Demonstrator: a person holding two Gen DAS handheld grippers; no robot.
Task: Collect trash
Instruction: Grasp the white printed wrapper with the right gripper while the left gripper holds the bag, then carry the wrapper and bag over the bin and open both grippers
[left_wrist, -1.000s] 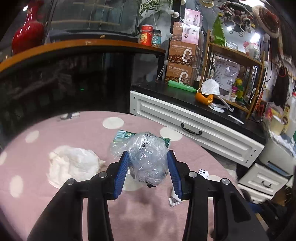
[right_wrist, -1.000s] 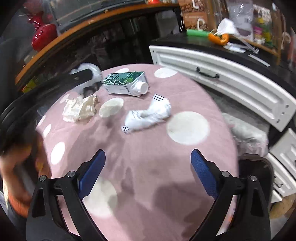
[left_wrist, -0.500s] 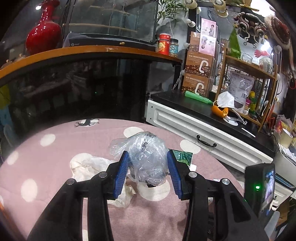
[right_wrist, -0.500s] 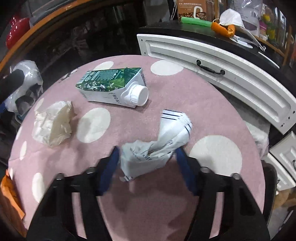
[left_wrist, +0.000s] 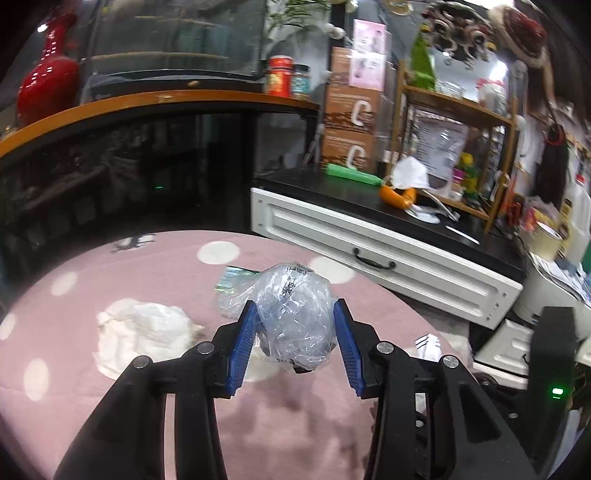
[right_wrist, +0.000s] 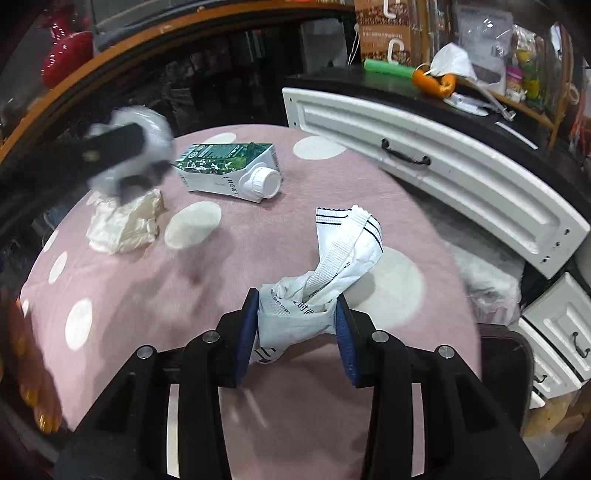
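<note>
Crinkled clear plastic bag (left_wrist: 293, 314), balled up, sits pinched between the blue pads of the left gripper (left_wrist: 293, 345), held above the pink dotted tablecloth (left_wrist: 110, 406) near the middle of the left wrist view. At about 9 o'clock from it a crumpled white tissue (left_wrist: 144, 332) lies on the cloth; at 11 o'clock a corner of the green carton shows behind the bag. In the right wrist view the right gripper (right_wrist: 295, 334) has its jaws closing on the near end of a white wrapper (right_wrist: 332, 266) with dark stripes, the pads pressing its crushed end, while the rest trails toward 1 o'clock on the cloth. The green and white carton (right_wrist: 229, 171) lies on its side at 11 o'clock from the wrapper, cap toward the right. A white drawer front (right_wrist: 424, 147) with a black handle runs beyond the table, toward 2 o'clock.
</note>
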